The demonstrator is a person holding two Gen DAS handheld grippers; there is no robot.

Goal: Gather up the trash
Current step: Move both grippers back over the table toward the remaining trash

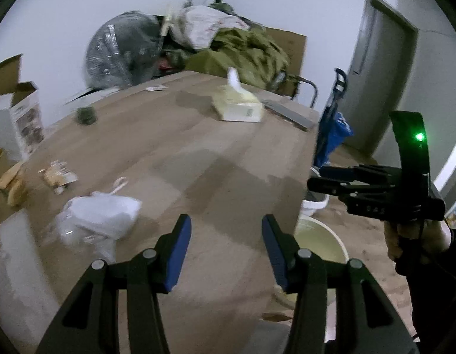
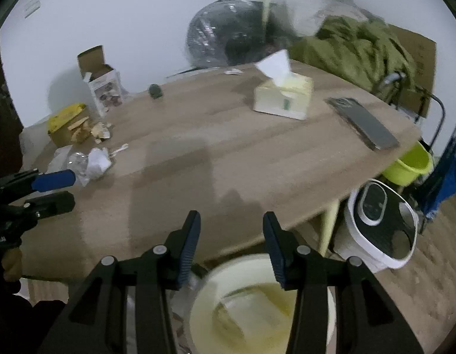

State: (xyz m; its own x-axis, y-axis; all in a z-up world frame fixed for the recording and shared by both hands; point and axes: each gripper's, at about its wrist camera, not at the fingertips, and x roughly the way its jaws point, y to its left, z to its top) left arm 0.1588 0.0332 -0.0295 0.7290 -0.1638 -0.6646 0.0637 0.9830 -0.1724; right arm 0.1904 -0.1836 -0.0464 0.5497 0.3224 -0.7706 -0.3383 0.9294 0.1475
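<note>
Left wrist view: left gripper [image 1: 226, 224] hovered empty, jaws apart; right gripper [image 2: 231, 221] likewise. Crumpled white bag [image 1: 98, 218] sat lower left on table [image 1: 213, 162]. Best approach: swing left, straddle bag, squeeze gently, drop into bin [image 2: 257, 303].

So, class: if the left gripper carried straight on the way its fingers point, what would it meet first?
Probably the bare wooden tabletop: the left gripper is open and empty, and the white plastic bag lies off to its left. Depth is uncertain.
</note>
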